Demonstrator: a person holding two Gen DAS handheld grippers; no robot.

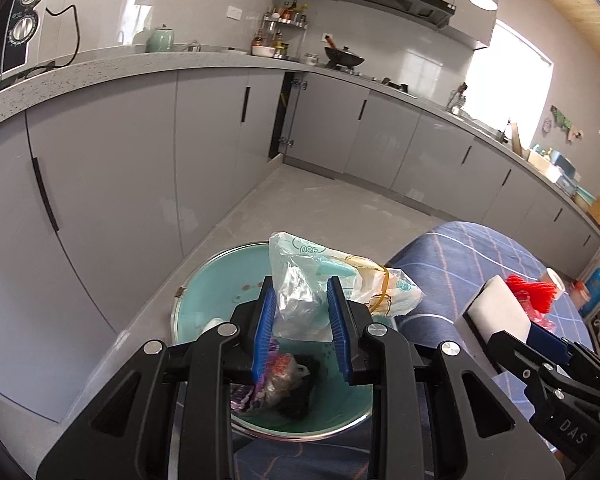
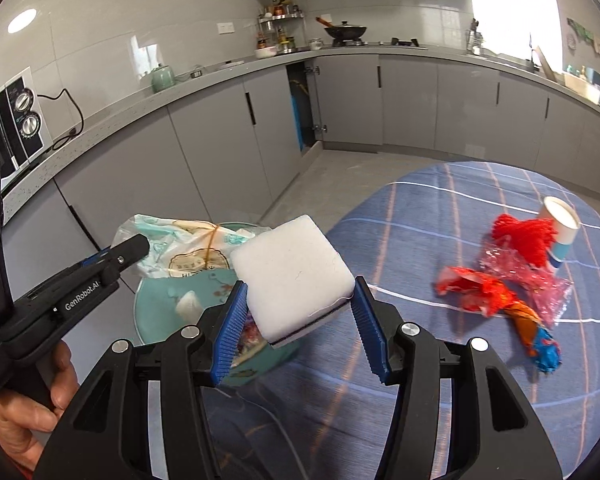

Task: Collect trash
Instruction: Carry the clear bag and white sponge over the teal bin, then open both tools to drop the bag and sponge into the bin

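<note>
My left gripper point(image 1: 302, 294) is shut on a clear plastic bag point(image 1: 324, 280) with printed packaging, held over a teal bin point(image 1: 208, 280). The bin holds a purple wrapper and dark scraps point(image 1: 276, 380). My right gripper point(image 2: 298, 288) is shut on a white sponge block point(image 2: 292, 272), just right of the bin point(image 2: 156, 300) above the table's edge. The bag also shows in the right wrist view point(image 2: 180, 248). The sponge also shows in the left wrist view point(image 1: 500, 308).
The blue checked tablecloth point(image 2: 440, 360) carries red and pink wrappers point(image 2: 496, 292), a red mesh tuft point(image 2: 524, 236) and a tipped paper cup point(image 2: 560, 224). Grey cabinets point(image 1: 120, 200) and a counter with a microwave point(image 2: 16, 120) line the left.
</note>
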